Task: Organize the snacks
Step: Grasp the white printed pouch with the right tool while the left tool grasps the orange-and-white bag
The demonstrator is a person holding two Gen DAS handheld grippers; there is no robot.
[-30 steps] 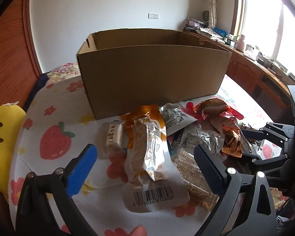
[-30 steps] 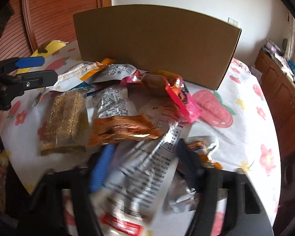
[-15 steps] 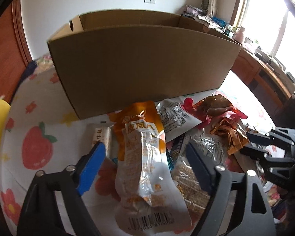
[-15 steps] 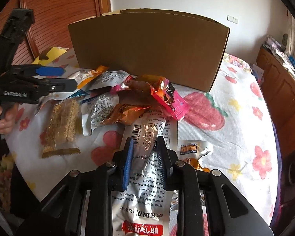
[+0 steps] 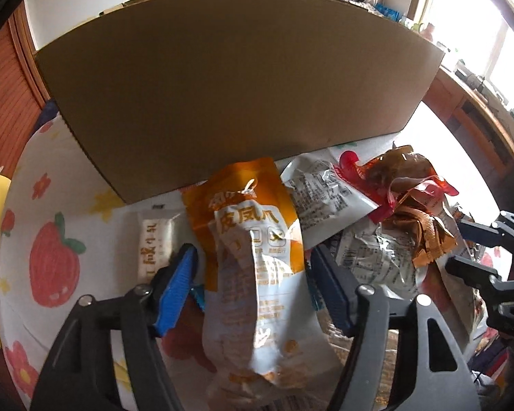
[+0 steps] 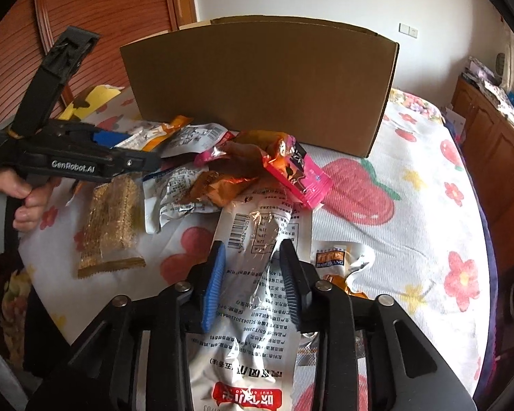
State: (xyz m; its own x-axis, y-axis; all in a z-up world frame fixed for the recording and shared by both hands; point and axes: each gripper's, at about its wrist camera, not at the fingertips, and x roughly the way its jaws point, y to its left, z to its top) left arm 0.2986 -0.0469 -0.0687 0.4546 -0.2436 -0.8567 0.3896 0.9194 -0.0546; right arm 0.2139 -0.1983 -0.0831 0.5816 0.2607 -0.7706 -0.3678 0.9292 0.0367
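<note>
An open cardboard box (image 5: 229,92) stands at the back of the table, also in the right wrist view (image 6: 257,85). Snack packets lie heaped in front of it. My left gripper (image 5: 253,267) straddles an orange-and-white packet (image 5: 253,257), its jaws wide and close to the packet's sides; I cannot tell whether they touch it. My right gripper (image 6: 252,267) is shut on a white-and-silver packet (image 6: 257,274) with a red label. The left gripper also shows in the right wrist view (image 6: 120,154).
A floral strawberry tablecloth (image 6: 411,226) covers the table. Loose on it: a golden cracker bar (image 6: 111,215), a pink packet (image 6: 294,174), a brown-orange packet (image 5: 421,233), a small white bar (image 5: 154,243). A wooden cabinet (image 6: 497,144) stands at right.
My left gripper moved forward over the orange-and-white packet toward the box. My right gripper closed on the white-and-silver packet and holds it.
</note>
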